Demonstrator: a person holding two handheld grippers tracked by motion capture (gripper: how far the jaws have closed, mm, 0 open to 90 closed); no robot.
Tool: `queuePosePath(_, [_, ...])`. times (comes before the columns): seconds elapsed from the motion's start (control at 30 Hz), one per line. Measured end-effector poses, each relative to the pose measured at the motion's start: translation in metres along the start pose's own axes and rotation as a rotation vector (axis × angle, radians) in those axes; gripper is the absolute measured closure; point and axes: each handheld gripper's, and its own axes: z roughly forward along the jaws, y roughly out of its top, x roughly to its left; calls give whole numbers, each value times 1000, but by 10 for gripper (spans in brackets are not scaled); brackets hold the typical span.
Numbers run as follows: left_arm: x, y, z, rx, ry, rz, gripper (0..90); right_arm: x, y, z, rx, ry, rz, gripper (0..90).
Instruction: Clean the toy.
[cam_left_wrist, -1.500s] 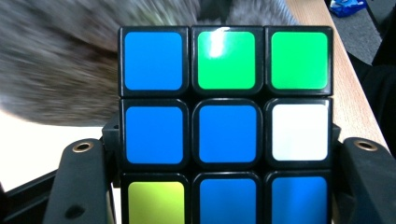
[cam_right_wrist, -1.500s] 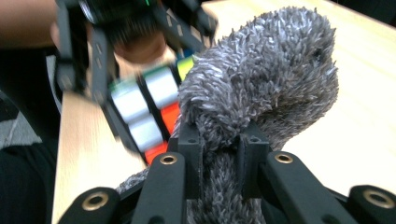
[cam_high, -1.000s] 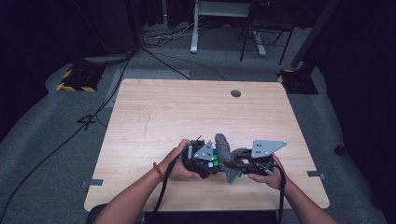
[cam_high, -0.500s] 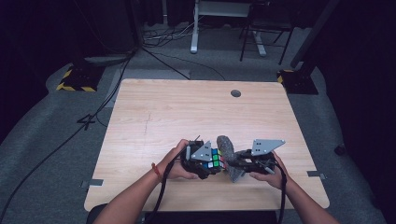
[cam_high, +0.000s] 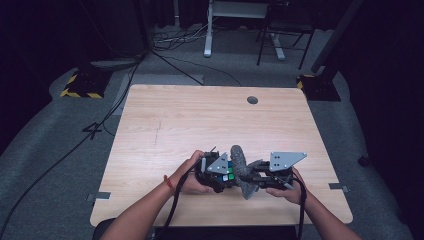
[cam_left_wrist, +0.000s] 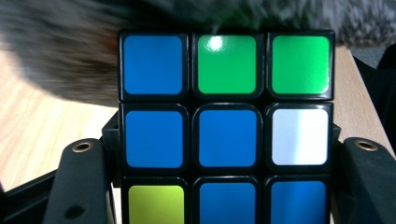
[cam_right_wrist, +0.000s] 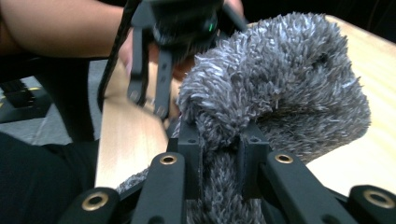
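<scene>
A Rubik's cube (cam_left_wrist: 226, 126) with blue, green, white and yellow stickers sits between the jaws of my left gripper (cam_left_wrist: 226, 186), which is shut on it. In the high view the cube (cam_high: 227, 175) is held near the table's front edge by the left gripper (cam_high: 216, 172). My right gripper (cam_right_wrist: 219, 168) is shut on a grey fluffy cloth (cam_right_wrist: 280, 93). The cloth (cam_high: 241, 170) is pressed against the cube's far side, between the two grippers; the right gripper (cam_high: 260, 176) holds it from the right.
The light wooden table (cam_high: 200, 120) stretches away beyond the hands, with a round cable hole (cam_high: 252, 100) near its back edge. Cables and desk legs (cam_high: 210, 35) stand on the grey floor behind.
The cloth has shifted slightly against the cube; both hands stay in nearly the same place near the front edge.
</scene>
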Motion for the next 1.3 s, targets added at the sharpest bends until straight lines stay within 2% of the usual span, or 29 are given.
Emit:
queuePosePath(0.13, [-1,0,-3,-16,-23,0,335,-5,1,0,22,-61,11,763])
queuePosePath(0.27, [0,-1,-9,-28,-12,3,335,-10,-7,3,61,-88,45,765])
queuePosePath(0.4, [1,-2,-11,-39,-2,0,334,-14,-19,5,110,-96,67,765])
queuePosePath(0.47, [2,-2,-13,-47,1,-2,334,-17,-25,5,122,-91,93,765])
queuePosePath(0.53, [3,-2,-15,-66,3,-10,335,-17,-31,8,158,-97,96,765])
queuePosePath(0.63, [4,-1,-19,-99,-7,-19,336,-18,-36,14,177,-73,106,764])
queuePosePath(0.7, [3,-1,-17,-81,6,-1,335,-16,-35,14,160,-50,99,764])
queuePosePath(0.8, [4,-4,-16,-86,-3,-9,335,-14,-32,11,137,-29,89,763])
queuePosePath(0.93, [3,-5,-14,-86,-4,5,331,-14,-31,5,75,11,98,763])
queuePosePath(1.0, [2,-5,-13,-91,4,16,331,-13,-30,4,65,16,90,763])
queuePosePath(1.1, [4,-5,-13,-95,-15,7,330,-13,-27,2,42,26,81,763])
queuePosePath(1.2, [4,-5,-9,-68,-18,1,321,-11,-25,1,28,35,69,763])
queuePosePath(1.3, [4,-6,-9,-61,-25,2,316,-9,-22,-1,25,34,48,764])
